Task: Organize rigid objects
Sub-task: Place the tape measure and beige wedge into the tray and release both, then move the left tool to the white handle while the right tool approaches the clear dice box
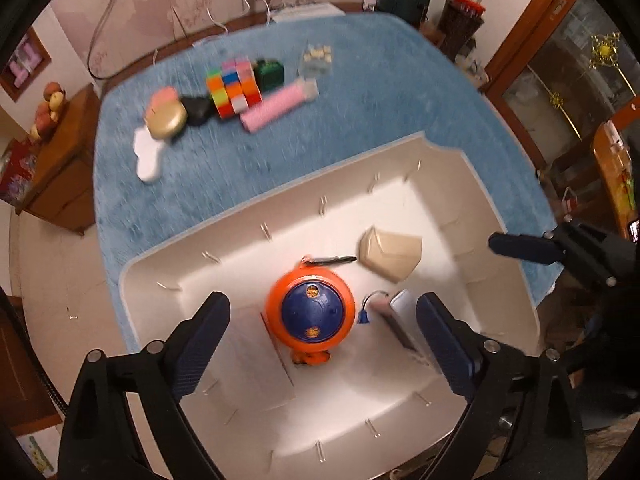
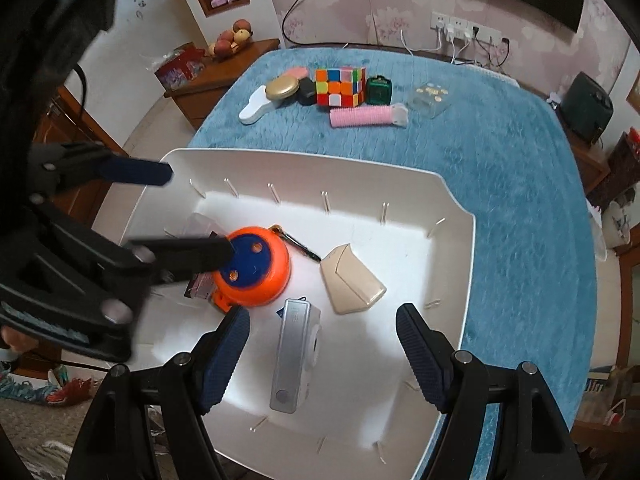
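Two grippers, left [image 1: 322, 350] and right [image 2: 322, 356], hang spread and empty above the white bin [image 1: 500, 216]. Inside the bin, the orange-blue disc [image 1: 311, 311] lies under the left gripper, the silver case [image 2: 294, 356] under the right, a beige box [image 2: 352, 280] beyond. Past the bin, a cube [image 2: 340, 87] and pink tube [image 2: 362, 116] rest on the blue surface [image 2: 500, 160].

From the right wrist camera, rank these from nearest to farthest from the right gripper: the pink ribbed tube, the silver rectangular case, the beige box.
1. Silver rectangular case, in the white bin, lying between the open fingers of the right gripper.
2. Beige box, mid-bin, slightly right.
3. Pink ribbed tube, out on the blue tablecloth beyond the bin.
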Tool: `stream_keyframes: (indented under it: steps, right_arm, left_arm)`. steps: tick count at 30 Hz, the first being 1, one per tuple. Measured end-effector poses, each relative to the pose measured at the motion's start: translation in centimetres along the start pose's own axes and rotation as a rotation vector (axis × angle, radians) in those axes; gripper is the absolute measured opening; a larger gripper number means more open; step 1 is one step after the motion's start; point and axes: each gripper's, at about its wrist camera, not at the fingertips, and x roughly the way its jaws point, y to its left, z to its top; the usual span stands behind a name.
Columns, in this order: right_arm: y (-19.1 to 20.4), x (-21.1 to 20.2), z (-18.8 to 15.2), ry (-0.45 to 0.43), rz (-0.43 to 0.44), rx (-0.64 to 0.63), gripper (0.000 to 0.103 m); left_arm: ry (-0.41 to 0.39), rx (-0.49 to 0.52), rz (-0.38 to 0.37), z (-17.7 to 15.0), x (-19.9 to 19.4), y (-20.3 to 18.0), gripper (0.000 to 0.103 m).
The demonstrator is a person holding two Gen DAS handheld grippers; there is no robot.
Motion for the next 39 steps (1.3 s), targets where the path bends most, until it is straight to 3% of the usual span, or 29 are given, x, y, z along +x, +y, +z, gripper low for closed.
stream_keyframes:
  steps: [9, 27, 39]
  right_arm:
    - [-0.7, -1.2, 0.5, -0.033, 0.007, 0.008, 0.076]
    - [-2.7, -2.9, 3.9, -0.091, 0.021, 0.063, 0.076]
    - [-5.2, -2.0, 8.1, -0.092, 0.006, 0.095, 0.076]
  left_arm:
    - [-0.071, -0.041, 0.03, 1.3, -2.1, 1.0, 0.095]
    - [-0.142, -0.203, 0.144, 2.5, -4.8, 7.3, 0.095]
    - [-0.116, -0.226, 0.202, 6.4, -3.0, 11.2, 0.095]
